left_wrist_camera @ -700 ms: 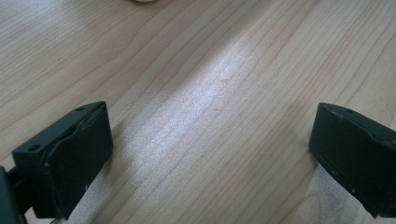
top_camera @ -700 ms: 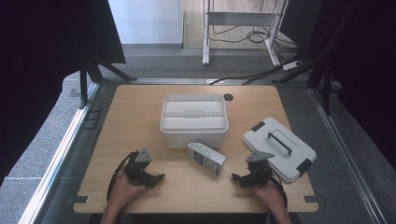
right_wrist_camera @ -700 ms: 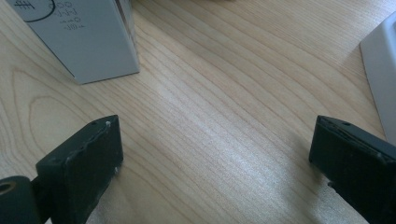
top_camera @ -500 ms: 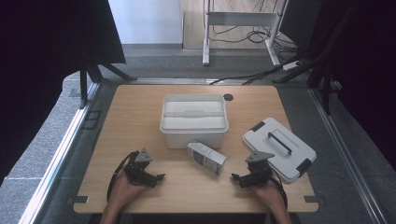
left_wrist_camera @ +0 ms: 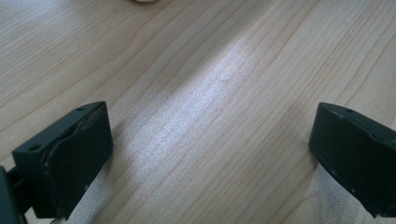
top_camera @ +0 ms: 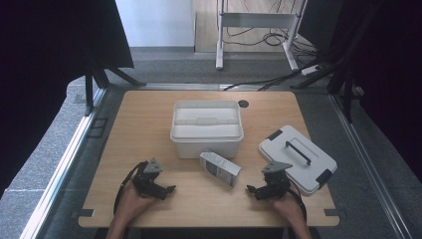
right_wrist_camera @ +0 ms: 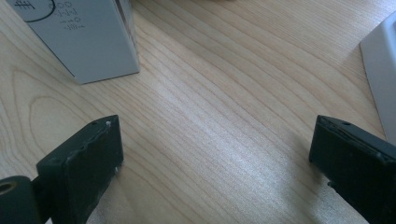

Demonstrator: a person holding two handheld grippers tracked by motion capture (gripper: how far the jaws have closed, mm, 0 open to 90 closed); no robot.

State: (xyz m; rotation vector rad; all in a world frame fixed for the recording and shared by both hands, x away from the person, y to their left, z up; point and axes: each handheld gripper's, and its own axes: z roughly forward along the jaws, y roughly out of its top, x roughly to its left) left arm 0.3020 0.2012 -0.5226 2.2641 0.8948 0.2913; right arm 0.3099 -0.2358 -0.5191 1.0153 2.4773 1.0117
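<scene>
Wooden surface (top_camera: 149,124) under both claws: left claw (top_camera: 169,190) gaping wide on bare wood, right claw (top_camera: 250,189) wide too, nothing gripped. Just beyond and between them, carton (top_camera: 220,168) lying flat. Farther back, tub (top_camera: 206,128) touching the carton; lid (top_camera: 297,158) off to the right.

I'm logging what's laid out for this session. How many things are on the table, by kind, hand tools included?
Open white bin: 1
White lid with a black handle: 1
Small grey carton lying on its side: 1
Hand-held tool: 2, left tool and right tool, both open
Total: 5
</scene>
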